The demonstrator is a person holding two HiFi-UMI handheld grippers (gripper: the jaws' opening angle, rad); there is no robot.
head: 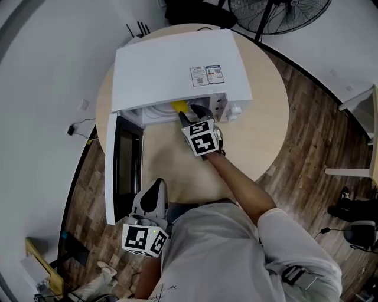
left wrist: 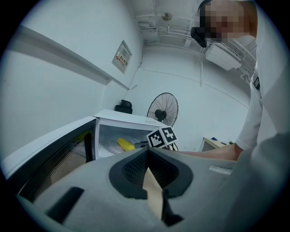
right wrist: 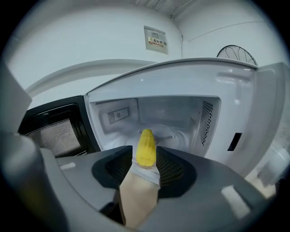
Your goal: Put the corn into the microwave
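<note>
The yellow corn [head: 177,107] lies inside the white microwave [head: 177,65], on the glass turntable; the left gripper view also shows the corn [left wrist: 125,144] lying there. My right gripper [head: 198,112] is at the oven's mouth, just in front of the corn [right wrist: 146,147]. Its jaws stand apart, and the cob shows through the gap without being pressed. The microwave door [head: 121,165] hangs wide open to the left. My left gripper [head: 156,190] is held low near the table's front edge, behind the door, its tips together on nothing.
The microwave stands on a round wooden table [head: 260,141] with bare top in front of and right of it. A floor fan [head: 277,12] stands behind the table. Another table's edge [head: 366,118] is at the right.
</note>
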